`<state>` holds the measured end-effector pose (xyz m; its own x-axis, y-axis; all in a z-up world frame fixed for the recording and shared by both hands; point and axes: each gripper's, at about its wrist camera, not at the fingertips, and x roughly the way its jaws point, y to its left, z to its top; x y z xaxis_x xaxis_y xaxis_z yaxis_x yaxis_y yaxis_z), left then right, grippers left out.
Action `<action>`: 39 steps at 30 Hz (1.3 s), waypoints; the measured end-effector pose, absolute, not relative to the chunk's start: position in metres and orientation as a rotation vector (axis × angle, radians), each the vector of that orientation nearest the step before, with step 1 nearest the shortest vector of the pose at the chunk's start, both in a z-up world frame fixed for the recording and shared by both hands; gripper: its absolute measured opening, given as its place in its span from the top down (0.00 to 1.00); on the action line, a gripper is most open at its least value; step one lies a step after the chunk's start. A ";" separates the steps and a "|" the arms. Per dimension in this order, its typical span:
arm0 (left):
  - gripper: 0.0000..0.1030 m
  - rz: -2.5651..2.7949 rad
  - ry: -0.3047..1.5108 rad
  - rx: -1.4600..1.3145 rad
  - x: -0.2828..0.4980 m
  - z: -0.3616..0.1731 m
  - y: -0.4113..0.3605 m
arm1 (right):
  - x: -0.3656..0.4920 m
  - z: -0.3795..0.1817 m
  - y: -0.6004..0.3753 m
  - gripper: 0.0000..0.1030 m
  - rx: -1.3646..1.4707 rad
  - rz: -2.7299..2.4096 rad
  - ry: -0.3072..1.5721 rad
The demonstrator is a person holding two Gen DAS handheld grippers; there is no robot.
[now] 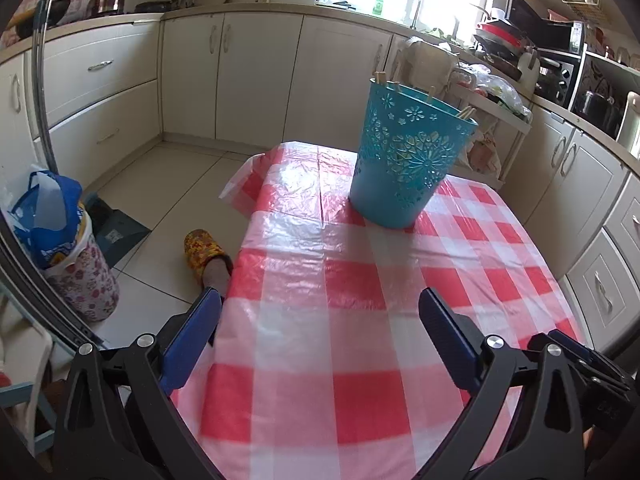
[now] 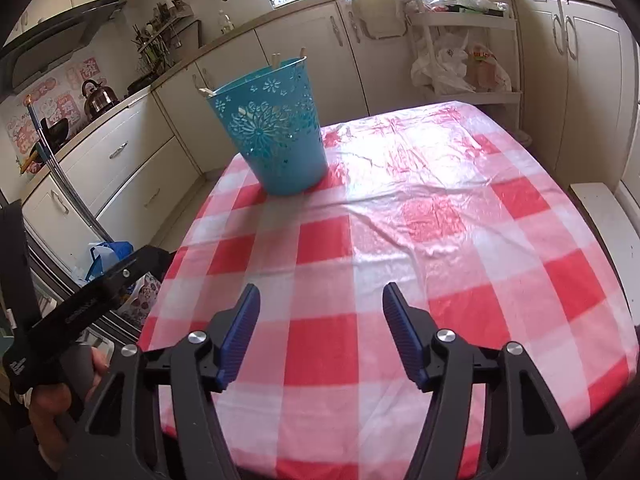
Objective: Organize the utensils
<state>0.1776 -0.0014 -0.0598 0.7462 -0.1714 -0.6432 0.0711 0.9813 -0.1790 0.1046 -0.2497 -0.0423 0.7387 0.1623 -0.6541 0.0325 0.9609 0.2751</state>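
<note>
Worktop (image 2: 460, 208) under a red-and-white checked cloth fills most of both views. Bin (image 1: 408, 160), teal with cut-out flowers, stands upright on it: upper right of centre in the left view, upper left of centre in the right view, near the far edge. Wooden sticks (image 1: 382, 79) poke above its rim; what kind of utensil they are I cannot tell. Left tongs (image 1: 320, 300) sit at the bottom of their frame, spread wide and empty. Right tongs (image 2: 320, 296), bottom centre, stand parted with nothing between them.
</note>
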 end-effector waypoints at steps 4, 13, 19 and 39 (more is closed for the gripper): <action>0.08 -0.136 0.719 -0.119 0.162 -0.052 0.002 | 0.089 -0.037 -0.241 0.35 0.275 0.077 0.741; 0.08 -0.115 0.715 -0.047 0.114 -0.022 0.013 | 0.047 0.002 -0.235 0.24 0.279 0.068 0.718; 0.08 -0.064 0.734 0.005 0.074 0.007 0.021 | 0.011 0.036 -0.219 0.07 0.282 0.061 0.703; 0.07 -0.008 0.755 0.054 -0.040 0.038 0.037 | -0.093 0.023 -0.163 0.07 0.161 -0.017 0.755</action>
<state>-0.0404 0.0366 0.0383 0.7285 0.0122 -0.6849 0.0270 0.9986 0.0465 -0.0929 -0.1634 0.0226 0.7285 0.0424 -0.6837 0.0733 0.9875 0.1394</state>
